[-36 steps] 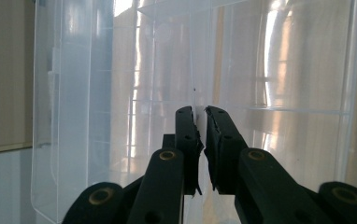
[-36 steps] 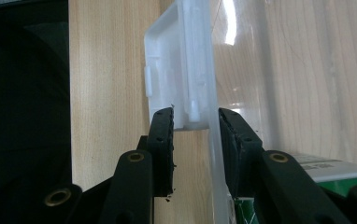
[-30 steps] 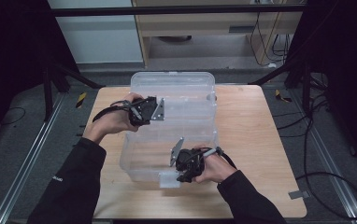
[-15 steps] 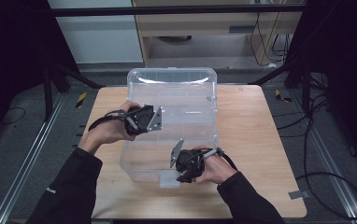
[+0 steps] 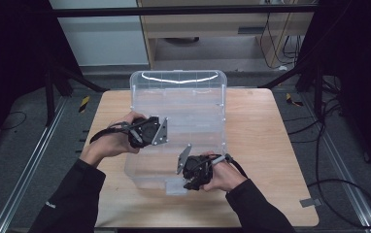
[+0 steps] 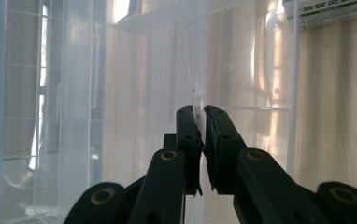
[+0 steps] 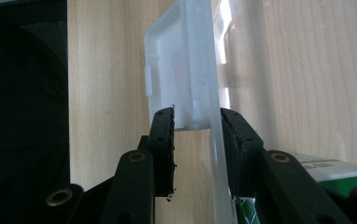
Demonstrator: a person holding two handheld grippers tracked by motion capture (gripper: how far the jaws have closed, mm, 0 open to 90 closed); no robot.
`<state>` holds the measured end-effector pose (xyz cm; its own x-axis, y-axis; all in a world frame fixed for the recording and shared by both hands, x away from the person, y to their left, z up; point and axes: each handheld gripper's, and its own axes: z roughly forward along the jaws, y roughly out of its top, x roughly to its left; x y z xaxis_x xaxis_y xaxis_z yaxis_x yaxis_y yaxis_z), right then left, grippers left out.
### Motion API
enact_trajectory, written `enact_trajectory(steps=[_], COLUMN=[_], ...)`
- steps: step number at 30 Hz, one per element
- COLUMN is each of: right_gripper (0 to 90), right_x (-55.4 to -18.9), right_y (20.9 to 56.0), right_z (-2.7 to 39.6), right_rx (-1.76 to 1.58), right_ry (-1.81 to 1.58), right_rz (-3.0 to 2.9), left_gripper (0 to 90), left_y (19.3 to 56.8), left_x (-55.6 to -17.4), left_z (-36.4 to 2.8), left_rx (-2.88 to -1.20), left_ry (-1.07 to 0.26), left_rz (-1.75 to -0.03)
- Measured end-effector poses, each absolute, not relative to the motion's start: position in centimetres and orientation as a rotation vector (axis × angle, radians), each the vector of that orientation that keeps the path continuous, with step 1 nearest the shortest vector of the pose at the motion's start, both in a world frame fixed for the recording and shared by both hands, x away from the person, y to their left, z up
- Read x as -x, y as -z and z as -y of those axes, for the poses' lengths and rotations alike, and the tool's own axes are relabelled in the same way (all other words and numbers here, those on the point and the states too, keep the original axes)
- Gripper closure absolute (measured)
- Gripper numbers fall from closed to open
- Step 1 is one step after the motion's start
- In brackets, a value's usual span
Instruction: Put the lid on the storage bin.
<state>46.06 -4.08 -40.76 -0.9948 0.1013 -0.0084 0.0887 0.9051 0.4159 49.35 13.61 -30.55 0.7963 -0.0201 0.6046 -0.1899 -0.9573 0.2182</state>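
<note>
A clear plastic storage bin (image 5: 193, 107) stands on the wooden table (image 5: 261, 126). My left gripper (image 5: 158, 133) sits at the bin's left wall. In the left gripper view its jaws (image 6: 201, 112) are pinched on the thin clear wall (image 6: 197, 70). My right gripper (image 5: 188, 177) is at the bin's near end. In the right gripper view it (image 7: 197, 114) is shut on the white translucent latch tab (image 7: 176, 70) at that end. A person's hand holds each gripper.
A green and white label (image 7: 335, 172) sticks to the bin, also seen in the left gripper view as a label (image 6: 331, 9). Bare table lies left and right of the bin. Dark floor, cables and metal rails surround the table.
My left gripper has slid along the bin's left wall toward the near side. The right gripper and the near end of the bin have kept still.
</note>
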Motion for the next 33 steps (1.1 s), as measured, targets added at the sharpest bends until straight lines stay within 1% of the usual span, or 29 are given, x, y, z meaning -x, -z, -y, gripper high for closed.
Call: enact_trajectory(steps=[9,14,33], right_gripper=[67.5,67.4,66.7], right_x=[-46.1,-46.1,-45.8], right_y=[40.8,40.8,40.8], right_z=[4.2,4.2,4.3], right_rx=[-0.143,-0.142,-0.153], right_ry=[-0.671,-0.678,-0.686], right_rz=[-3.033,-3.030,-3.014], left_gripper=[83.3,82.6,81.8], left_y=[30.8,31.1,31.4], left_x=[-48.8,-48.4,-47.4], left_z=[-13.9,-13.9,-14.4], left_rx=[-2.707,-2.690,-2.695], left_ry=[-0.911,-0.934,-0.881], left_rz=[0.149,0.142,0.144])
